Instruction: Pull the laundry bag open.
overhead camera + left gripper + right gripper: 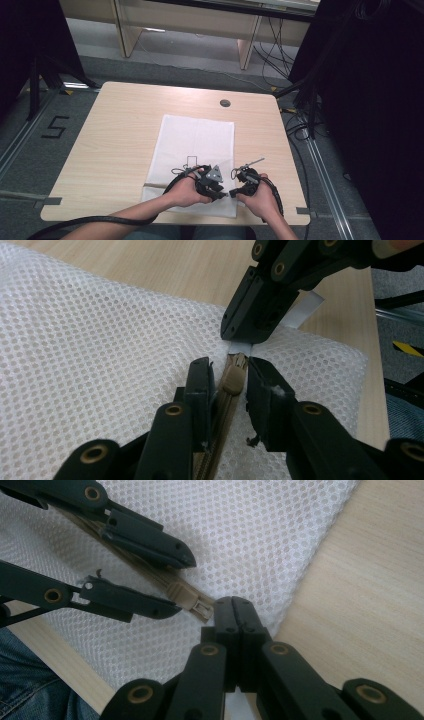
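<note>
While the right gripper (pixel 235 602) is clamped on the white tab (pixel 239 347), the bag (pixel 100 350) is kept taut. The left gripper (pixel 227 385), jaws apart around the zipper slider (pixel 234 380), should be closed squarely on it.

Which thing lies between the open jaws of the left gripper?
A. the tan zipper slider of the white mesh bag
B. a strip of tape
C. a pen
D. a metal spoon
A: in the left gripper view the tan zipper slider sits between the spread jaws of the left gripper, on the white mesh bag.
</note>
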`<control>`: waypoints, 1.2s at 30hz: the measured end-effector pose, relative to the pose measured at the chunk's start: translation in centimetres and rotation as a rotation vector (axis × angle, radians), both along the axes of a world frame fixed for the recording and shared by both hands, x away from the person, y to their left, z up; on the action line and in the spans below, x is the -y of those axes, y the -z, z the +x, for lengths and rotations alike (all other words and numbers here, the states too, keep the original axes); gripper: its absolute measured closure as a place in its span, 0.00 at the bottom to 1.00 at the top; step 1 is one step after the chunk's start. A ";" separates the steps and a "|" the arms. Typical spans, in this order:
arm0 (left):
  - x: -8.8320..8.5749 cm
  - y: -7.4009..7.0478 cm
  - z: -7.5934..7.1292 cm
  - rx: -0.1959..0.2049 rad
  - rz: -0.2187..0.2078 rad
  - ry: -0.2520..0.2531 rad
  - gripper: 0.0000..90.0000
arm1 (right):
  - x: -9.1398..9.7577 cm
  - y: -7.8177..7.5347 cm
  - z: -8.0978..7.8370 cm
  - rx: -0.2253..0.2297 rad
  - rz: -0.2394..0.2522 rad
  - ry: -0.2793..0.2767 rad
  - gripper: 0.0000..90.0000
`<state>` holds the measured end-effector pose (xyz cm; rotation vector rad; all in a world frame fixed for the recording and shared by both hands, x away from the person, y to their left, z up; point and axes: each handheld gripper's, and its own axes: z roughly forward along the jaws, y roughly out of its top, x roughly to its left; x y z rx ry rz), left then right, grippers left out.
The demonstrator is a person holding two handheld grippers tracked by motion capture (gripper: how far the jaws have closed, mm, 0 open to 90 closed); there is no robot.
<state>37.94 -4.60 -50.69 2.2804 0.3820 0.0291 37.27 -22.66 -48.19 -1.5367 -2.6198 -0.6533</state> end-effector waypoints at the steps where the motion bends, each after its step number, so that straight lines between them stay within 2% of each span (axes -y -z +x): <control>1: 0.0 0.0 0.0 0.000 0.000 0.000 0.80 | -0.1 0.0 -0.1 0.000 0.007 0.011 1.00; 3: 0.2 0.0 -0.2 0.006 -0.002 0.003 0.81 | 0.0 0.1 0.1 0.008 -0.001 -0.006 1.00; 8: 0.7 0.0 -0.2 0.035 0.006 0.027 0.81 | 0.0 0.1 0.1 0.008 -0.001 -0.007 1.00; 12: 0.8 0.1 -0.3 0.025 0.007 0.015 0.82 | 0.0 0.1 0.0 0.010 0.002 -0.006 1.00; 14: 0.9 0.0 -0.3 0.047 0.013 0.030 0.83 | 0.0 0.2 0.0 0.016 0.007 -0.002 1.00; 16: 0.8 0.0 -0.3 0.052 0.016 0.030 0.83 | 0.0 0.0 0.0 0.006 -0.001 -0.005 1.00; 20: 1.0 -0.3 -0.2 0.037 -0.012 0.029 0.84 | 0.0 0.1 0.0 0.008 0.005 0.007 1.00; 21: 1.1 -0.2 -0.3 0.027 -0.011 0.025 0.85 | 0.0 0.1 0.0 0.005 0.002 0.004 1.00; 22: 1.1 -0.1 -0.3 0.034 0.003 0.038 0.85 | 0.0 0.1 0.0 0.009 0.005 0.006 1.00; 24: 1.2 0.1 -0.4 0.028 0.001 0.031 0.85 | 0.0 0.0 0.0 -0.001 -0.009 0.008 1.00; 26: 1.3 0.1 -0.4 0.026 0.000 0.026 0.85 | 0.0 0.2 0.0 0.015 0.007 0.000 1.00; 27: 1.3 0.1 -0.4 0.030 -0.001 0.026 0.86 | 0.0 0.1 0.1 0.006 -0.001 -0.006 1.00; 30: 1.3 0.0 -0.4 0.050 0.015 0.032 0.89 | 0.0 0.2 0.0 0.016 0.007 -0.002 1.00; 32: 1.4 0.1 -0.5 0.042 0.008 0.023 0.90 | 0.0 0.1 0.0 0.002 -0.001 0.002 1.00; 35: 1.4 0.0 -0.5 0.048 0.015 0.021 0.91 | 0.0 0.0 0.0 0.001 -0.007 0.007 1.00; 36: 1.4 0.0 -0.6 0.037 0.013 0.009 0.91 | 0.0 0.1 0.0 0.006 0.003 -0.004 1.00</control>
